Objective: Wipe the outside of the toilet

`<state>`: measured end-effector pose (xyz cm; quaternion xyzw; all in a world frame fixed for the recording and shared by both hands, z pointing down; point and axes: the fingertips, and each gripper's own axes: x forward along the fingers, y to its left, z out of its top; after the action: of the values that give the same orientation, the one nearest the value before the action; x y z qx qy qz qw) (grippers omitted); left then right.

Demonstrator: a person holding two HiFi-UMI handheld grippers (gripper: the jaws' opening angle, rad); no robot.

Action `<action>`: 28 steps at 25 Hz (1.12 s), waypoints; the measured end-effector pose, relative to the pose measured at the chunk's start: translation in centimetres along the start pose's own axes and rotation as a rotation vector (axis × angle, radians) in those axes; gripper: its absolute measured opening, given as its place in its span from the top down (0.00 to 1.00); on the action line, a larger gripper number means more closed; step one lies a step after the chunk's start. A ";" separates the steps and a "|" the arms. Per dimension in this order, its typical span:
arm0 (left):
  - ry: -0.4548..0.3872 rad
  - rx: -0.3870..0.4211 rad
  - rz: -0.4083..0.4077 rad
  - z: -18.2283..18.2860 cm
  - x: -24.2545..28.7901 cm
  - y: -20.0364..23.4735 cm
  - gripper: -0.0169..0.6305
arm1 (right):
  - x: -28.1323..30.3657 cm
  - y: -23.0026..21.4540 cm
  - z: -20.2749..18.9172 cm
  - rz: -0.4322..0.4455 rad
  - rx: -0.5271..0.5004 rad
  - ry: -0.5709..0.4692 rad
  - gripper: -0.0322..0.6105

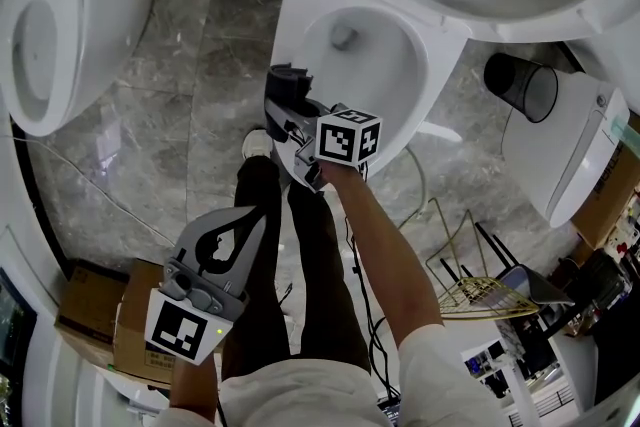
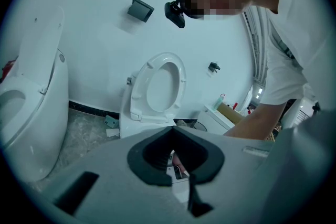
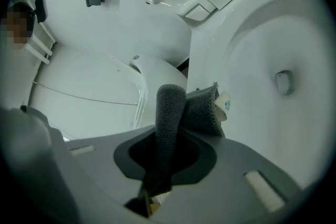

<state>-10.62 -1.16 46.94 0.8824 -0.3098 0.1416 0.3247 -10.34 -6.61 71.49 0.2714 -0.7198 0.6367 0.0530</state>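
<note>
While left gripper (image 1: 256, 221) fingers (image 1: 252, 237) sit pressed together, right gripper (image 1: 288, 87) fingers pinch a grey cloth (image 3: 170, 113).

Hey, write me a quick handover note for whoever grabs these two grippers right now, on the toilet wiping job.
Right gripper: jaws shut on the dark grey cloth, held at the near rim of the toilet, whose seat is up.
Left gripper: jaws shut, empty, held back above the person's legs.
Done: cannot tell; no wiped patch shows.
Left: probably run the cloth round the bowl's outside and down its base.
</note>
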 end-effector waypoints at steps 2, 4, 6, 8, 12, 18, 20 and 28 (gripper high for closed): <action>-0.006 -0.002 0.003 0.1 -0.1 0.1 0.98 | 0.2 0.0 0.6 -0.002 -0.003 -0.006 0.86; -0.009 -0.005 0.005 0.1 -0.1 0.2 0.98 | 0.4 -0.1 1.3 -0.005 -0.005 -0.013 0.86; -0.006 -0.007 0.005 0.0 -0.2 0.3 0.98 | 0.6 -0.1 1.9 -0.009 -0.007 -0.020 0.86; -0.005 -0.008 0.006 0.1 -0.3 0.4 0.98 | 0.8 -0.2 2.5 -0.014 -0.011 -0.026 0.86; -0.008 -0.009 0.011 0.2 -0.4 0.8 0.98 | 1.1 -0.3 3.9 -0.019 -0.021 -0.039 0.86; -0.004 -0.014 0.014 -0.1 -0.5 1.2 0.98 | 1.6 -0.5 5.7 -0.027 -0.046 -0.043 0.86; -0.004 -0.016 0.017 -0.1 -0.5 1.4 0.98 | 1.8 -0.6 6.3 -0.028 -0.053 -0.044 0.86; 0.004 -0.027 0.030 -0.4 -0.8 2.3 0.98 | 2.4 -1.1 9.3 -0.033 -0.060 -0.071 0.86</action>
<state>-12.68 -1.92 48.00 0.8729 -0.3243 0.1438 0.3350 -9.33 -16.25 71.76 0.3038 -0.7356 0.6038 0.0462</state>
